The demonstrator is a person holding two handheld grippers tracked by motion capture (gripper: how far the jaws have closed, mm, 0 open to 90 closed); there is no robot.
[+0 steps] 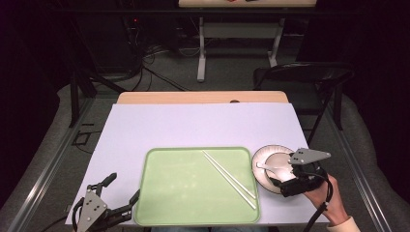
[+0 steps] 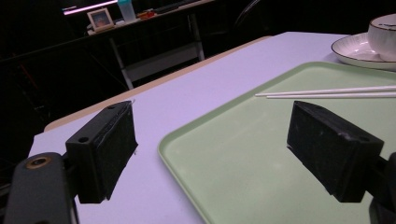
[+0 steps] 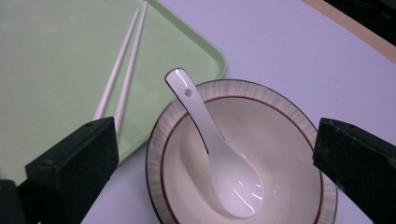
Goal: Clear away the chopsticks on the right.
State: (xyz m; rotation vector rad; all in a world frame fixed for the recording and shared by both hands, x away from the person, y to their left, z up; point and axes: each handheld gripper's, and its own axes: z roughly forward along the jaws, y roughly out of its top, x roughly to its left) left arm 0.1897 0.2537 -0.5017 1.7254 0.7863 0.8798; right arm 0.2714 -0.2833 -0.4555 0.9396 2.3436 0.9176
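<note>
bowl (image 3: 261,140) sits on a plate (image 1: 258,162) just right of the tray (image 1: 164,193), spoon (image 3: 215,154) lying in it. glazed ceramic: likely stiff, slippery, breakable; best taken by the rim. right gripper (image 1: 290,180) hangs over the bowl, jaws spread. left gripper (image 1: 113,200) released at the tray's near-left corner. chopsticks (image 1: 229,179) on tray.

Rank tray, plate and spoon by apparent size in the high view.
1. Green tray, by far the largest.
2. Plate, partly covered by the right gripper.
3. Spoon, smallest; only its handle and part of the scoop are visible, but even whole it fits within the plate.
</note>
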